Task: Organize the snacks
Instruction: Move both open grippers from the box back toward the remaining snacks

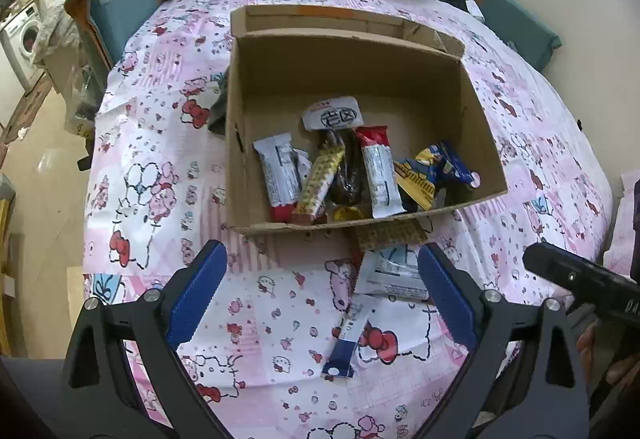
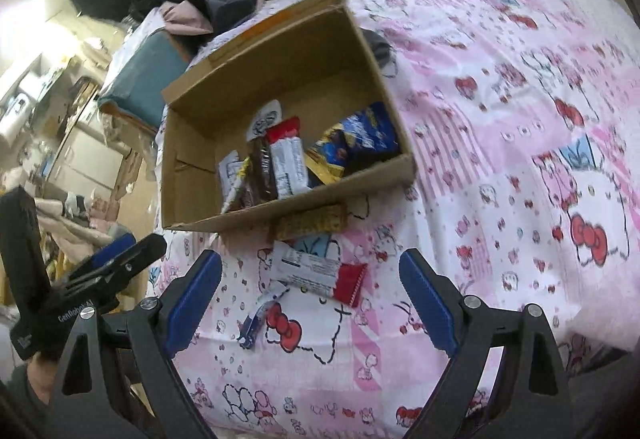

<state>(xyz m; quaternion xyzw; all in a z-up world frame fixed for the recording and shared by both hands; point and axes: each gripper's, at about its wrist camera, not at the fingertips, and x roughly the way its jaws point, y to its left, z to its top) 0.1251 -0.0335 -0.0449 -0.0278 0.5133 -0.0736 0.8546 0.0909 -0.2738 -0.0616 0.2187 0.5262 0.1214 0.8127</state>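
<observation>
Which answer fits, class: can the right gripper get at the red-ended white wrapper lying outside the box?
Probably yes. The right gripper is open, the white wrapper lies flat on the sheet just ahead, nothing covers it, and the box stands behind.

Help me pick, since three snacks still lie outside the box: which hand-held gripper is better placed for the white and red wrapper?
Probably the right hand-held gripper: the white and red wrapper lies centred between its open fingers. For the left hand-held gripper, it sits off beside one finger.
</observation>
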